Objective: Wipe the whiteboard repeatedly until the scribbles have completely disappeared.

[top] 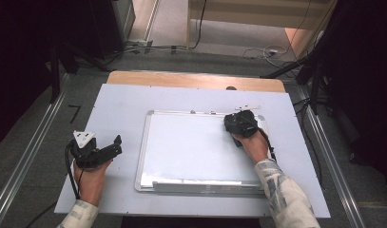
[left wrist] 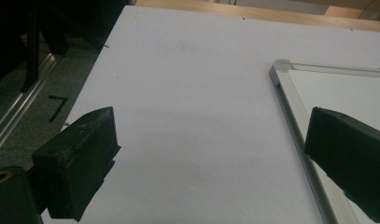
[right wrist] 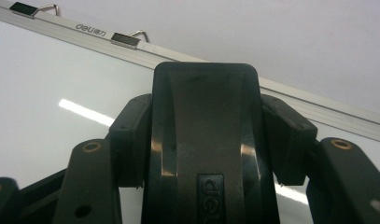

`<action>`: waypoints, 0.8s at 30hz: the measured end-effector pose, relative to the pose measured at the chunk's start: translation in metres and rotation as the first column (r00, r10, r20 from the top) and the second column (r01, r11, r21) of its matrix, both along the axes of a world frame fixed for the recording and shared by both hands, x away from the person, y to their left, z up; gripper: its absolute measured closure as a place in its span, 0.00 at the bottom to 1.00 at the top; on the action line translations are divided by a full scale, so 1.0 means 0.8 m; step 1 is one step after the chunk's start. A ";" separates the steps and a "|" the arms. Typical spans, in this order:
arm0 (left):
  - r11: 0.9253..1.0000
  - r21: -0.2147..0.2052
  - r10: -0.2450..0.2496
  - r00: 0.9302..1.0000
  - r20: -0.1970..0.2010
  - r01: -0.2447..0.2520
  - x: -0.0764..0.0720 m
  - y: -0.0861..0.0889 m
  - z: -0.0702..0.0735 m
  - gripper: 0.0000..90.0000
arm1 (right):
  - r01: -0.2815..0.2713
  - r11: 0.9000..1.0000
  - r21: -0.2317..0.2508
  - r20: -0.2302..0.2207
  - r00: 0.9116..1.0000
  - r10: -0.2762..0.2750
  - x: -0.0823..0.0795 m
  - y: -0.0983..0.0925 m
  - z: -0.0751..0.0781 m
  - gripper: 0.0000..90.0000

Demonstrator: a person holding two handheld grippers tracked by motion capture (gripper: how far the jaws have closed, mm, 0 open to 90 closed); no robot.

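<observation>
- A black whiteboard eraser (right wrist: 204, 144) is clamped between the jaws of the right gripper (top: 242, 124), one pad pressed on each of its long sides (the brand lettering on its back can be read low in the right gripper view)
- In the high view the eraser is hidden under that gripper, which is seen right of centre, over the upper right corner of the whiteboard (top: 191, 147)
- The whiteboard is laid flat in the middle of the frame on the pale table top (top: 120, 102), its aluminium frame (right wrist: 318, 107) running diagonally across the upper part of the right gripper view, with two small metal hanger clips (right wrist: 127, 39) fixed at the upper left
- The writing surface of the board is seen white and glossy, a streak of reflected light lying across it
- The left gripper (top: 105, 151) is held at the lower left of the high view, over bare table just beside the board's left edge
- Its jaws are spread wide apart with nothing between them; in the left gripper view, one is seen at the lower left and the other at the right edge, over the board's corner (left wrist: 278, 67)
</observation>
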State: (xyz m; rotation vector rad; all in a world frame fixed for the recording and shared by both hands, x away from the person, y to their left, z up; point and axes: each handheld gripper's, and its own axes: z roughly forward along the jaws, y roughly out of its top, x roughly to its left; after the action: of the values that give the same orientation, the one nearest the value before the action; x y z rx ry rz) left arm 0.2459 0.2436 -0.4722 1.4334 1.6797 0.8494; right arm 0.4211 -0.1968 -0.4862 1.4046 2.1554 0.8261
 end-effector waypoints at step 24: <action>1.000 0.000 -0.001 1.000 0.000 0.001 0.002 -0.002 0.000 0.04 | 0.055 0.997 0.056 0.060 0.996 -0.059 -0.012 -0.032 0.039 0.43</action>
State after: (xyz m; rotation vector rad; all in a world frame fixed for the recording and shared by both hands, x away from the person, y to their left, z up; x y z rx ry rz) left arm 0.2475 0.2423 -0.4723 1.4341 1.6790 0.8491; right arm 0.4112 -0.2223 -0.4550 1.4413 2.0515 0.9013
